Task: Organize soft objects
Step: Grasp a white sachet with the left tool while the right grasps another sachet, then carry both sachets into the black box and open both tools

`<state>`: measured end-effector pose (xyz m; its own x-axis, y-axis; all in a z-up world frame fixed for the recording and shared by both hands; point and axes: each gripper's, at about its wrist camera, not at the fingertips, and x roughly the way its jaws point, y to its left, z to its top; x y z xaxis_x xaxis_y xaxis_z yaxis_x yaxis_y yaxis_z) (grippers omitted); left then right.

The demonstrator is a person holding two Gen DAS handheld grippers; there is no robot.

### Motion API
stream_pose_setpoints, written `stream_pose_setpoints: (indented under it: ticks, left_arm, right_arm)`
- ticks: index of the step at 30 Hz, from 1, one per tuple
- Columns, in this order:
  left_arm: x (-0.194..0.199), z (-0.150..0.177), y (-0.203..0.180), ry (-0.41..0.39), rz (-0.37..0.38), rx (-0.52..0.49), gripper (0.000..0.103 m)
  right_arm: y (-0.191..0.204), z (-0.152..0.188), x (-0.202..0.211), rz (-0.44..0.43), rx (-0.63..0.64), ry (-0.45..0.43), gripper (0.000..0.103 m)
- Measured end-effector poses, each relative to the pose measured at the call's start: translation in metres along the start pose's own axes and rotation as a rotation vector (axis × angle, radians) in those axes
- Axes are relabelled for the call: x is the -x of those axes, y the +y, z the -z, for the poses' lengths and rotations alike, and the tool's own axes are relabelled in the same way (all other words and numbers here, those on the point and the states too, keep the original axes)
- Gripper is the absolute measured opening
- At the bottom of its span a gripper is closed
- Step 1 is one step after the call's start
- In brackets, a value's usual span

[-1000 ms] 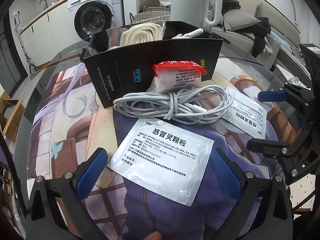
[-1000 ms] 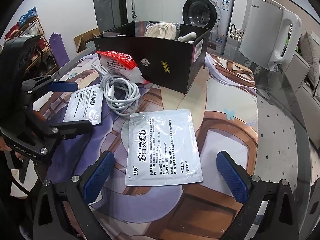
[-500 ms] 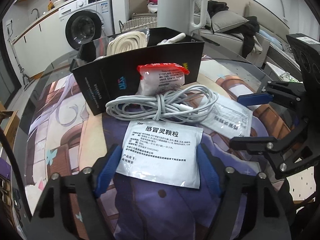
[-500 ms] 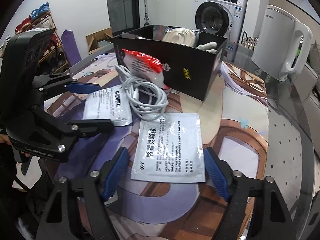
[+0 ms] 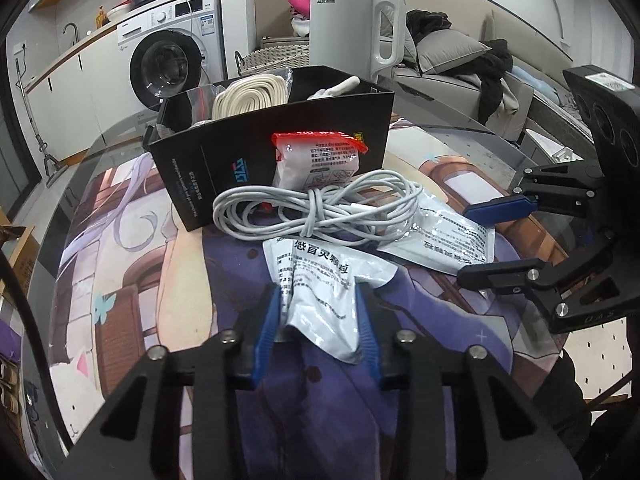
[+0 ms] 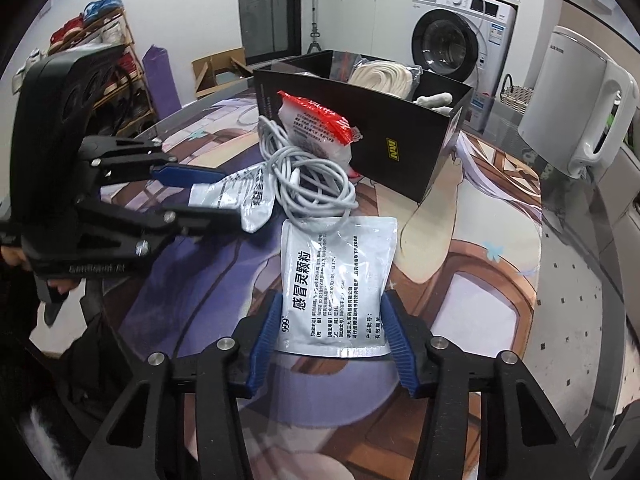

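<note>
Two white medicine sachets lie on the printed table mat. My left gripper (image 5: 318,326) is shut on one sachet (image 5: 320,280), which is crumpled between the blue pads. My right gripper (image 6: 332,338) is shut on the edges of the other sachet (image 6: 336,276), which lies nearly flat. A black open box (image 5: 272,152) behind them holds a cream roll (image 5: 250,94). A red-topped white packet (image 5: 316,158) leans on the box. A coiled white cable (image 5: 316,210) lies in front of it, on the sachets' far edges.
A white kettle (image 5: 352,28) stands behind the box, also in the right wrist view (image 6: 576,100). The round glass table's edge (image 6: 592,360) curves at the right. A washing machine (image 5: 168,60), a sofa with clothes and a shoe rack stand beyond.
Both grippers went from wide open to shut on the sachets. The left sachet has crumpled and lifted at its near end. Each gripper moved forward over its sachet.
</note>
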<state>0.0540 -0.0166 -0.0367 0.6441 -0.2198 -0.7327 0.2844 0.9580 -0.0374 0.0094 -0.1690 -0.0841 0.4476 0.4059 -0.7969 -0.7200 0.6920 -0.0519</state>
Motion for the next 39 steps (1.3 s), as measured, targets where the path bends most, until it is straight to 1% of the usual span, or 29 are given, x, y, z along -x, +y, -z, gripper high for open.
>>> stream_pose_setpoints:
  ticks: [4, 10, 13, 15, 21, 24, 33, 39]
  left_arm:
    - [0.005, 0.005, -0.001, -0.005, 0.013, 0.001, 0.032]
    - [0.014, 0.008, 0.001, -0.014, 0.03, 0.004, 0.031]
    - [0.022, 0.006, 0.003, -0.029, 0.083, 0.028, 0.031]
    - [0.026, 0.004, 0.002, -0.041, 0.099, 0.032, 0.031]
    - [0.038, 0.0, 0.002, -0.082, 0.093, 0.031, 0.031]
    - [0.042, -0.001, 0.004, -0.095, 0.095, 0.041, 0.031]
    - [0.049, -0.003, 0.011, -0.122, 0.087, 0.064, 0.031]
    - [0.054, -0.006, 0.014, -0.144, 0.078, 0.082, 0.031]
  right_arm:
    - [-0.003, 0.007, 0.005, -0.008, -0.001, -0.001, 0.046]
    - [-0.012, 0.008, 0.013, 0.002, -0.035, -0.018, 0.037]
    - [-0.017, 0.007, 0.018, 0.001, -0.053, -0.037, 0.035]
    - [-0.018, 0.006, 0.021, -0.006, -0.061, -0.05, 0.035]
    - [-0.024, 0.003, 0.033, 0.002, -0.086, -0.093, 0.035]
    - [-0.028, 0.003, 0.039, 0.008, -0.091, -0.104, 0.035]
    - [-0.034, 0.006, 0.041, 0.016, -0.099, -0.101, 0.034]
    - [-0.037, 0.005, 0.054, 0.02, -0.114, -0.142, 0.034]
